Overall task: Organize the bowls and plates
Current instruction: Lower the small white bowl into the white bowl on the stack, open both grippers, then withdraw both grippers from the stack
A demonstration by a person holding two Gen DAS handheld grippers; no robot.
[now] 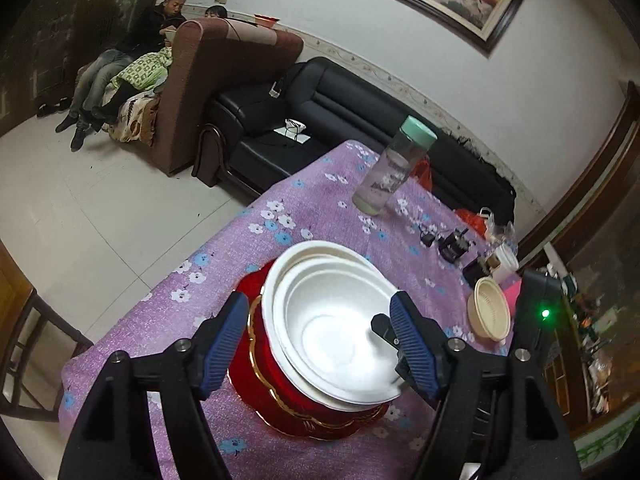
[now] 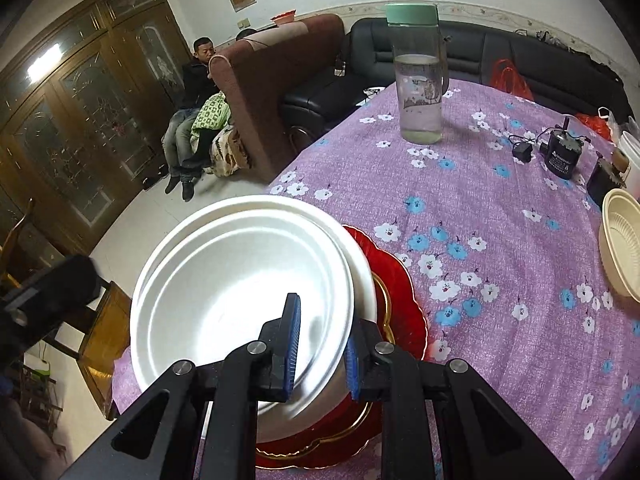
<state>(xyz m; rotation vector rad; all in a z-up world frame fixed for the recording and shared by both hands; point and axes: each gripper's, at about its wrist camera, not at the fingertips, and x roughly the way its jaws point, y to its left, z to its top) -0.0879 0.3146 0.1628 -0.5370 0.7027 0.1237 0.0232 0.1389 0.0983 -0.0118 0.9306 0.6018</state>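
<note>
A stack of smooth white round bowls sits nested on glossy red plates with scalloped gold-trimmed rims, at the near edge of a table draped in a purple cloth printed with white and blue flowers. At least 2 bowl rims show one inside the other; the material looks like matte foam or paper, though that is not certain.

The right gripper, black with ribbed blue pads, pinches the near rim of the top white bowl, 1 pad inside the wall and 1 outside. In the left wrist view its tip shows inside the bowl at the right side. The left gripper is spread wide, its ribbed blue pads straddling the stack on either side without clearly touching it.

Well apart to the right lies a cream ribbed plastic bowl. Farther back stands a clear cylindrical bottle with a mint-green screw lid, holding some pale liquid and carrying a printed picture; nothing on it is legible. A small black cylindrical device has a white label too blurred to read.
</note>
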